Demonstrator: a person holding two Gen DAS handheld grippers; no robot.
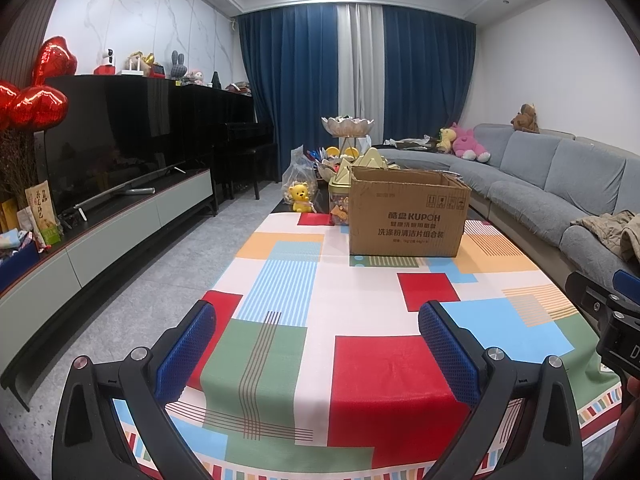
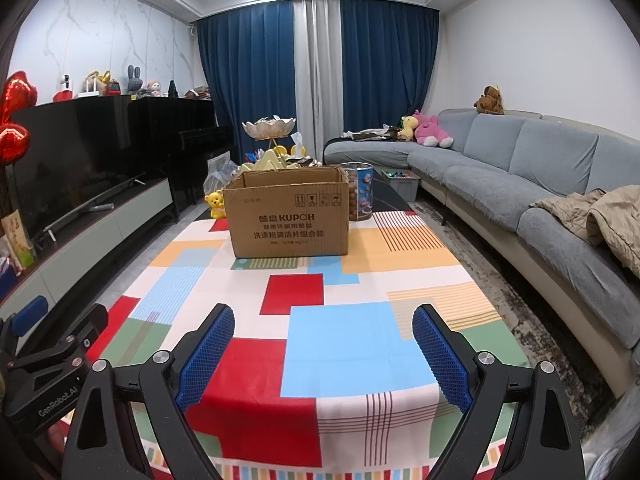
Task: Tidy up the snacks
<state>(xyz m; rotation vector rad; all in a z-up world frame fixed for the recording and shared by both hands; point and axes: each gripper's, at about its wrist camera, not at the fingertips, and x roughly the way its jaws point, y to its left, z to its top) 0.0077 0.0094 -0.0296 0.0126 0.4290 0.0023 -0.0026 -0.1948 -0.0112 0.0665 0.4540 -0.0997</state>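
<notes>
Left wrist view, left to right: one yellow bear figurine (image 1: 301,198), one brown cardboard box (image 1: 406,216) on the patchwork-cloth tabletop (image 1: 360,360); snack containers behind it largely hidden. Left hand-held gripper (image 1: 318,354) and right hand-held gripper (image 2: 324,356) both spread wide, holding nothing. Box contents unseen.

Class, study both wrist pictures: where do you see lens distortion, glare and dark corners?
Left wrist view: the sofa and TV stand bow outward, ceiling light glares at top, corners go black. Right wrist view: same fisheye bending, the television screen mirrors the room, and the cardboard box stays sharp, its print readable.
</notes>
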